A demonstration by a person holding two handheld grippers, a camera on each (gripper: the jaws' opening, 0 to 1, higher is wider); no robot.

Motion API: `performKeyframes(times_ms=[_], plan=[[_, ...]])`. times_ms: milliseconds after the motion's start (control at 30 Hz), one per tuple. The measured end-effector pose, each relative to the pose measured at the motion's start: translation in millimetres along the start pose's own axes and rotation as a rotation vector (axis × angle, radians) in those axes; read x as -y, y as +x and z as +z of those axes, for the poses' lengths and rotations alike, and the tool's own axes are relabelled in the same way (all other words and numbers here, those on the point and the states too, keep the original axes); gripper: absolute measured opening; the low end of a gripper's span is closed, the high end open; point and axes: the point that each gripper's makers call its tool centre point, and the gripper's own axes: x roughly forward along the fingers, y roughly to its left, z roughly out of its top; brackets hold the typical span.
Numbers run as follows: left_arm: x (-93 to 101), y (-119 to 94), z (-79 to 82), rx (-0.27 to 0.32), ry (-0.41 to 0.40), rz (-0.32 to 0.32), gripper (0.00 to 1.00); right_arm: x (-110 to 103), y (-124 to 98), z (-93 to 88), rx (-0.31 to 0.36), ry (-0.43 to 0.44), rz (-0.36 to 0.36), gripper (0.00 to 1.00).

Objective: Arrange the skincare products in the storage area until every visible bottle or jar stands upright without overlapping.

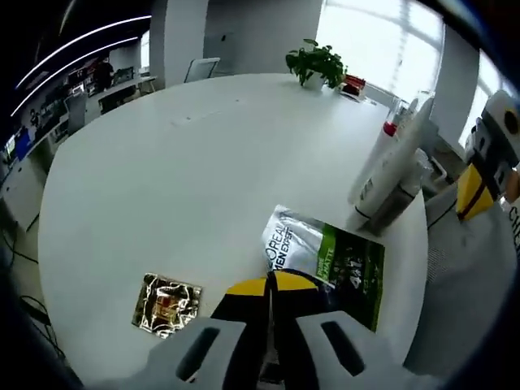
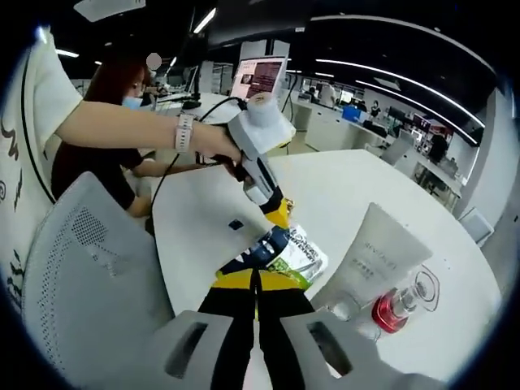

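White tube (image 1: 390, 166) stands, lower right; green pouch (image 1: 329, 260) lies flat beside it. Your jaws: both closed, empty.

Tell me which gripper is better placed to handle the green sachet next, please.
Probably the left gripper: its closed jaws sit at the edge of the green sachet. The right gripper, also closed, is just behind the sachet, with the white tube to its side.

Silver and green pouch (image 1: 325, 258) just ahead of the left gripper's jaws, printed "L'OREAL MEN EXPERT", smaller white print on its green panel unreadable, faint lettering on white tube (image 2: 374, 258) right of the right gripper's jaws unreadable
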Motion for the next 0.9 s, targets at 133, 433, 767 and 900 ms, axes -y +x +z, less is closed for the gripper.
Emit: performKeyframes(times_ms=[133, 433, 767, 900], plan=[[4.6, 2, 0.8, -0.02, 0.032, -0.002, 0.0, -4, 7, -4.6, -0.02, -0.009, 0.014, 0.01], [4.0, 6, 1.7, -0.036, 0.062, -0.015, 0.0, -7, 23, -19.2, -0.078, -0.04, 0.031, 0.02], [6.7, 12, 2.3, -0.042, 0.063, -0.019, 0.0, -10, 49, -42.2, -0.178, -0.126, 0.056, 0.12], [5.1, 15, 0.1, -0.054, 0.016, -0.003, 0.0, -10, 60, -54.2, -0.219, -0.182, 0.057, 0.2]])
